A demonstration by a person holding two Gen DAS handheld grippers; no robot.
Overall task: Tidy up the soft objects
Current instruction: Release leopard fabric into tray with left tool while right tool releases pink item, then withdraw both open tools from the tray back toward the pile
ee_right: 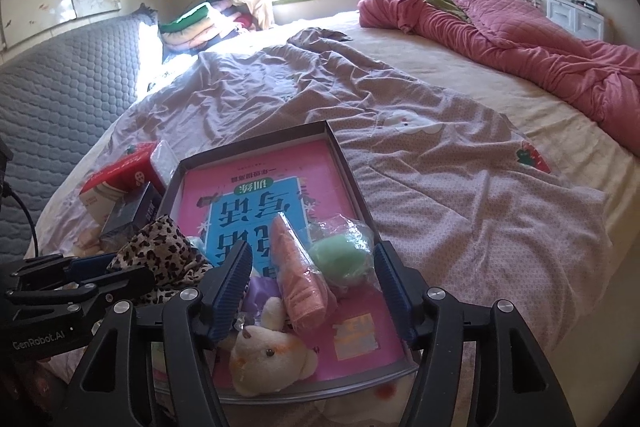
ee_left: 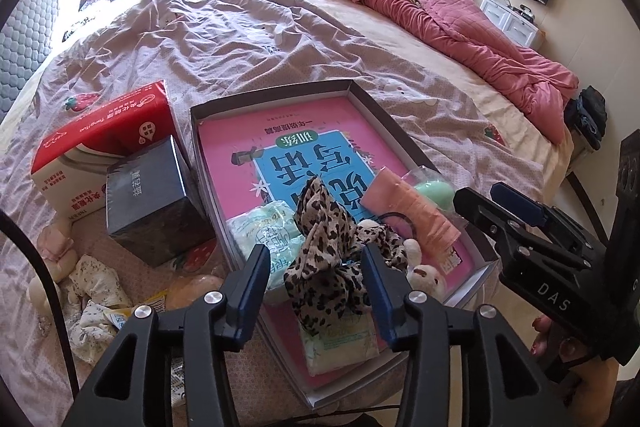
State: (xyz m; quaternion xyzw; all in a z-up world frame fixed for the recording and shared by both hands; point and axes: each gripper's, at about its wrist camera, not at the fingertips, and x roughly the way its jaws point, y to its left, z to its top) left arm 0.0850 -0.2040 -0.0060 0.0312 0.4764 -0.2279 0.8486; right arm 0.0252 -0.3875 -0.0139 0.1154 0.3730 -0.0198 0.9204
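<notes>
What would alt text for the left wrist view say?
The open left gripper hovers over a leopard-print cloth in a shallow box on a bed, beside a rolled pink cloth and a small plush toy. The right gripper reaches in from the right.
</notes>
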